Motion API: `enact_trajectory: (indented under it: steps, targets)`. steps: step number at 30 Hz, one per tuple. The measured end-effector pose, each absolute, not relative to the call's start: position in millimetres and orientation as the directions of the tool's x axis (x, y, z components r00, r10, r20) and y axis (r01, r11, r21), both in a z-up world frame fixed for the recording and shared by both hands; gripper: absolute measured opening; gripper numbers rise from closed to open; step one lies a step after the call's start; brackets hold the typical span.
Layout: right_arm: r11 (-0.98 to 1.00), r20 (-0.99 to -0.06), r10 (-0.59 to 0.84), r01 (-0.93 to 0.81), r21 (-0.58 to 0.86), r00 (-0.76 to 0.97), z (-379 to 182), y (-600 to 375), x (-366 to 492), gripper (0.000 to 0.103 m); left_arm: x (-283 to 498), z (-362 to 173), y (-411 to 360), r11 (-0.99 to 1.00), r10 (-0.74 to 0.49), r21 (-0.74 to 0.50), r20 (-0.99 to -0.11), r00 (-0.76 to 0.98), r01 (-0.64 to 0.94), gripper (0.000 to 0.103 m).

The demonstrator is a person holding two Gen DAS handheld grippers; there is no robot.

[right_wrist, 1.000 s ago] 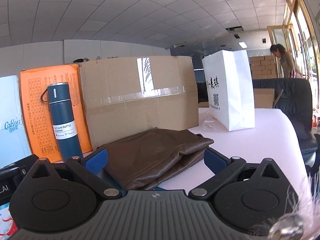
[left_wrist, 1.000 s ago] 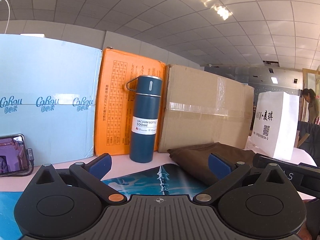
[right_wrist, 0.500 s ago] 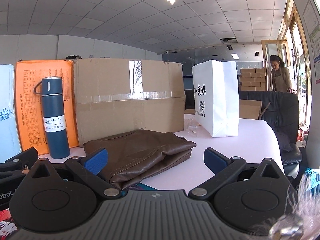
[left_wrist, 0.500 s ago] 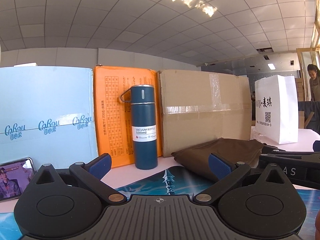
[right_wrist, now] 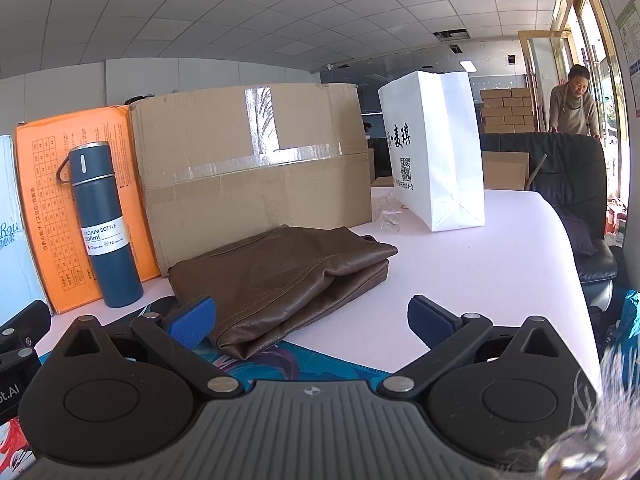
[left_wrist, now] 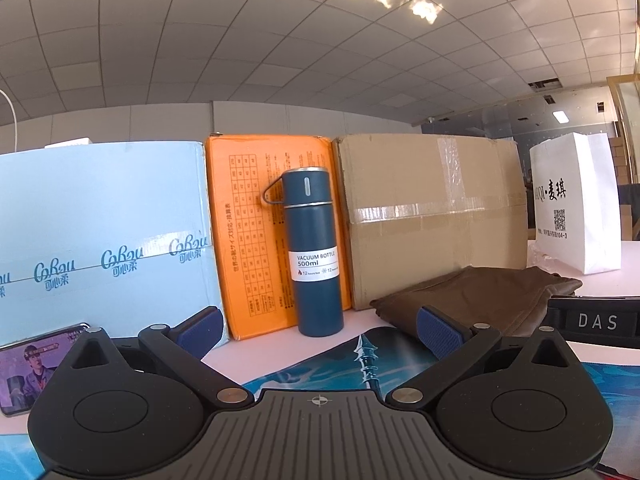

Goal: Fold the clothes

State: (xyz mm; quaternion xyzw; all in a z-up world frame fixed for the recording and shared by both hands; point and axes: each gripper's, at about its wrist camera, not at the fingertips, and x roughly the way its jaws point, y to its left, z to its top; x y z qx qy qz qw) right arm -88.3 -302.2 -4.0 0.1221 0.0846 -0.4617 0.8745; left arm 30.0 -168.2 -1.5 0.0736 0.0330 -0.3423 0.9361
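Both hand-held grippers, left (left_wrist: 318,330) and right (right_wrist: 312,316), have backed off spread and empty (trousers (right_wrist: 280,276) look folded ahead).

garment (right_wrist: 280,276): brown, leather-like sheen | box (right_wrist: 256,168): matt cardboard, glossy tape | bottle (left_wrist: 314,256): matt blue

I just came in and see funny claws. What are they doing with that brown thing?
A person holds two grippers for folding clothes. The brown garment lies folded on the white table, in front of the cardboard box. The left gripper and right gripper are both open, holding nothing.
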Motion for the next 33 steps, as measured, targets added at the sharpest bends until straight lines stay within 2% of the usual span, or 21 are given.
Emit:
enact_trajectory:
  steps: [33]
  targets:
    - [0.553,-0.261,-0.781,0.823,0.132,0.567,-4.2,-301.1,-88.1,0.103,30.7,-2.5,-169.1,0.750,-0.639,0.117,-0.126,0.759,0.651,0.103]
